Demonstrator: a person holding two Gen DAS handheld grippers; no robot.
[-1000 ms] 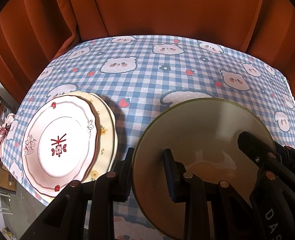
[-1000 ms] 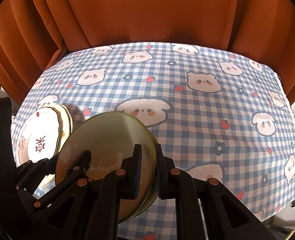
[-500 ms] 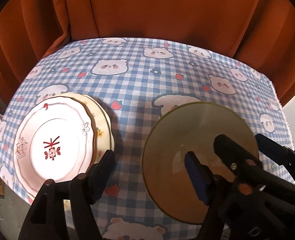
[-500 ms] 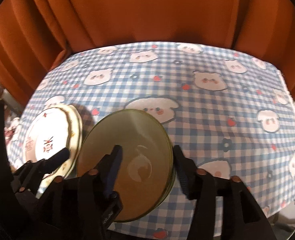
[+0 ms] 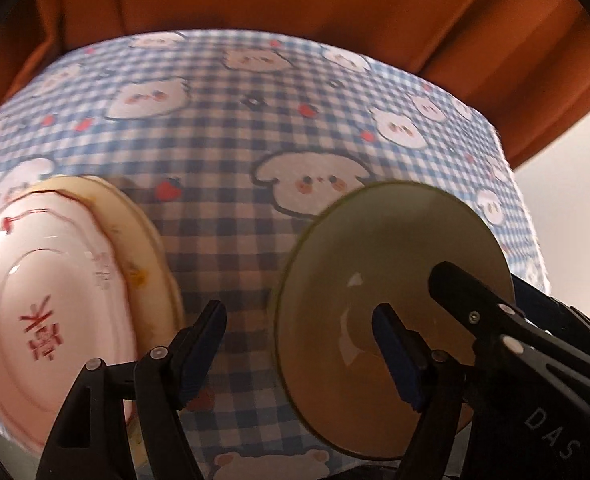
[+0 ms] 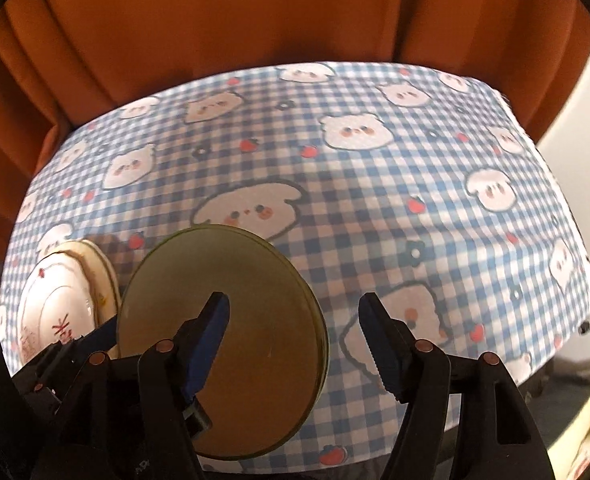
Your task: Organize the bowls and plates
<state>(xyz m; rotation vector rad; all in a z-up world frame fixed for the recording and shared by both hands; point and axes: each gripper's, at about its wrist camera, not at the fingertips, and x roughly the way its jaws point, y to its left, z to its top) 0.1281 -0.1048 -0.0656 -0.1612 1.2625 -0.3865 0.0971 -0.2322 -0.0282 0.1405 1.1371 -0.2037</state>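
Nearest the left camera, the left gripper (image 5: 299,344) stands wide open, its jaws having just spread. One finger sits over the bare cloth (image 5: 231,208), the other over the bowl (image 5: 391,312), so the near-left rim lies between them with no pad pressing on it. The right gripper (image 6: 295,328) has likewise just opened. Its fingers straddle the bowl's (image 6: 231,320) right rim without touching it, and nothing is held. The bowl sits on the cloth, seemingly nested in a second one. Left of it, close but apart, lies the plate stack (image 5: 55,320), offset, nearer the left gripper. Behind hangs the curtain (image 6: 255,20).
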